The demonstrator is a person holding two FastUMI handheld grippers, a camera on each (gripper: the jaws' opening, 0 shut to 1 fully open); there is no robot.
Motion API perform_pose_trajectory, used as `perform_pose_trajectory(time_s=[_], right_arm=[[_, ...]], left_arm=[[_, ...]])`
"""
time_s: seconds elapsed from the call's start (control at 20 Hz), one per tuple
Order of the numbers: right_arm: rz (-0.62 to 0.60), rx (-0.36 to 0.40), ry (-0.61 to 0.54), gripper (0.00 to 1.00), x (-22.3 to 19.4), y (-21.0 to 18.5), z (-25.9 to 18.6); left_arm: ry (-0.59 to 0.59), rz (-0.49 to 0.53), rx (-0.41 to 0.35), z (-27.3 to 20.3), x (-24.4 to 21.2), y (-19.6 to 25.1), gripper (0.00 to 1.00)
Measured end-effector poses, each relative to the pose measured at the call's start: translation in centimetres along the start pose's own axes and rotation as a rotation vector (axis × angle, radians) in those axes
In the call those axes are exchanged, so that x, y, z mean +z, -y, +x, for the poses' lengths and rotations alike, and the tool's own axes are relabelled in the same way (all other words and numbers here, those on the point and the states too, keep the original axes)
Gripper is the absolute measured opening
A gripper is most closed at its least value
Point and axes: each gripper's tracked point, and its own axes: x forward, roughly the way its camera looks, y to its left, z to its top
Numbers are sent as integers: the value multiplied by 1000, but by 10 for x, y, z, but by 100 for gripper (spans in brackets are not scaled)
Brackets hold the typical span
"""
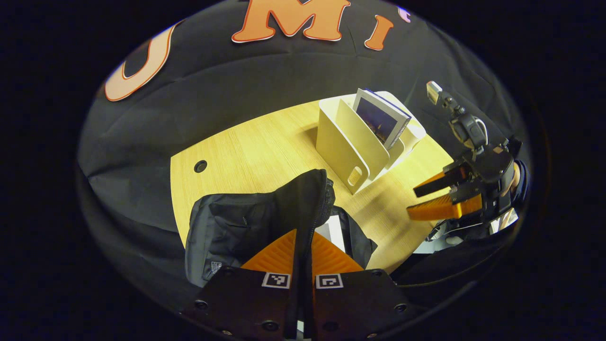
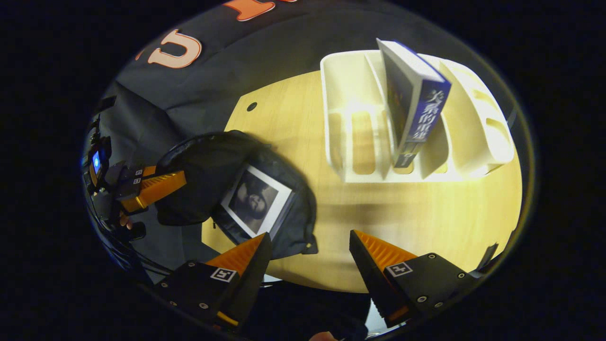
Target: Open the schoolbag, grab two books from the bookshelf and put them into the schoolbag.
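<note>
The schoolbag [image 1: 265, 213] flap is pinched by the left gripper [image 1: 303, 246]; the right gripper [image 2: 310, 244] is spread wide, empty; the inside book [image 2: 257, 201] is half hidden.

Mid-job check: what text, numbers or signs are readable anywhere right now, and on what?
"关系的": top of the spine of the blue book in the bookshelf; the lower characters are too blurred.
White tag on the schoolbag: too small to read.
Square coded markers on the left claw and right claw: patterns, no words.
</note>
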Motion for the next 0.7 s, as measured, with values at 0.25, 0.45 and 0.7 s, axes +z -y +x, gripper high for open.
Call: perform_pose_trajectory(time_s=[0.25, 0.45, 0.7], right_arm=[[-2, -38, -11, 99, 16, 22, -30], [-47, -79, -5, 99, 48, 43, -53], [-106, -135, 11, 99, 101, 65, -72]], left_arm=[[0, -14, 3, 3, -4, 6, 6], [2, -32, 5, 4, -9, 6, 6], [5, -70, 13, 6, -10, 2, 6]])
